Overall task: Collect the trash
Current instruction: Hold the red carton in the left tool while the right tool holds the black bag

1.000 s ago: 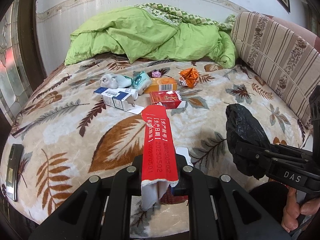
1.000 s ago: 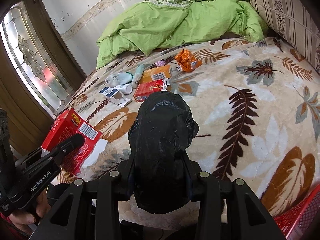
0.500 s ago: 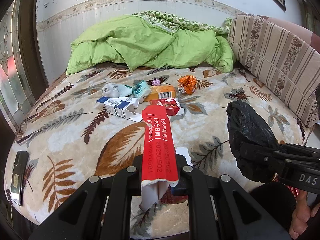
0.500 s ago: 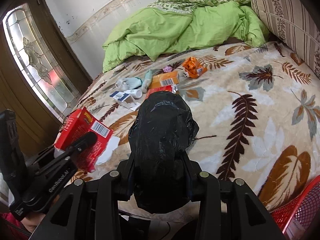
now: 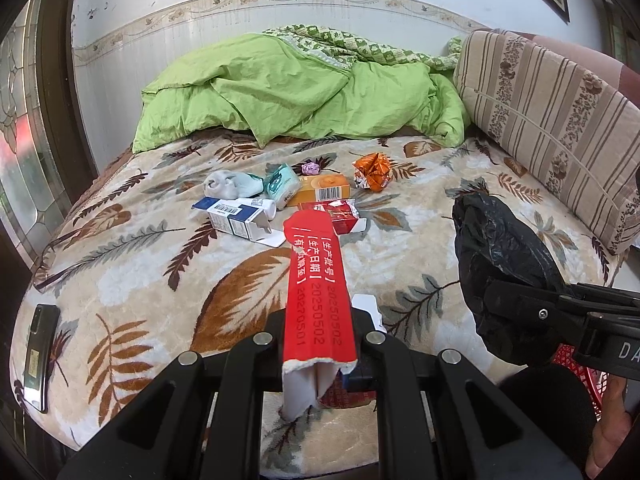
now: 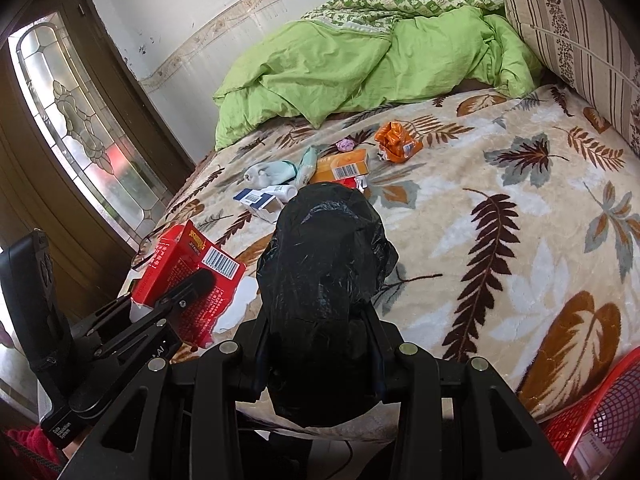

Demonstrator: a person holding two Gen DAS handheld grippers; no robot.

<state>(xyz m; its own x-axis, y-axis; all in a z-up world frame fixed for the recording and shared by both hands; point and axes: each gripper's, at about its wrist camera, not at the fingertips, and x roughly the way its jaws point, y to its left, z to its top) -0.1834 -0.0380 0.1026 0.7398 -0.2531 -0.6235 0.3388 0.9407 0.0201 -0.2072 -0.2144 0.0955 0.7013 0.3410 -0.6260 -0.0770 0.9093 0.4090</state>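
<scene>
My left gripper (image 5: 320, 320) is shut on a torn red carton (image 5: 316, 288) and holds it above the bed's near edge; the carton also shows in the right wrist view (image 6: 188, 276). My right gripper (image 6: 320, 320) is shut on a crumpled black plastic bag (image 6: 324, 272), which also shows in the left wrist view (image 5: 500, 272). More trash lies mid-bed: a blue-white box (image 5: 236, 220), an orange box (image 5: 324, 188), a red pack (image 5: 340, 216), an orange wrapper (image 5: 372, 170), a tissue pack (image 5: 282, 184) and a grey wad (image 5: 224, 184).
A green duvet (image 5: 300, 92) is heaped at the bed's far end. A striped cushion (image 5: 560, 120) lines the right side. A red mesh basket (image 6: 600, 420) stands low on the right. A phone (image 5: 38, 356) lies at the bed's left edge. A glass door (image 6: 80, 128) is left.
Both grippers have pulled back and lifted away from the bed, still holding the carton and the bag. The red basket has come further into the right wrist view.
</scene>
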